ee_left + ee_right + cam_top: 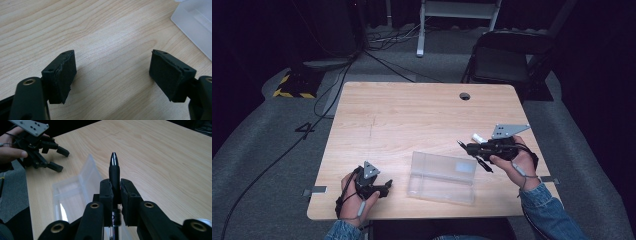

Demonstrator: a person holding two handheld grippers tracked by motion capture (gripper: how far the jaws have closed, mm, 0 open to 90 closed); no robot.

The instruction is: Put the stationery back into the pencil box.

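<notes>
The pen point(114, 173) is clamped between the jaws of the right gripper point(115, 195), its dark tip sticking out past the pads, and it is carried above the wooden table point(412, 110) just to the right of the clear plastic case point(443, 176). That case lies open near the front edge, lid tipped up at the back, and it looks empty, so by my reading the pick-up is done while placing the pen inside and closing the lid remain. The left gripper point(112, 75) rests low over the bare wood, off to the left of the case, jaws spread wide with nothing between them. A small white object point(477, 136) lies beside the right hand point(517, 165).
</notes>
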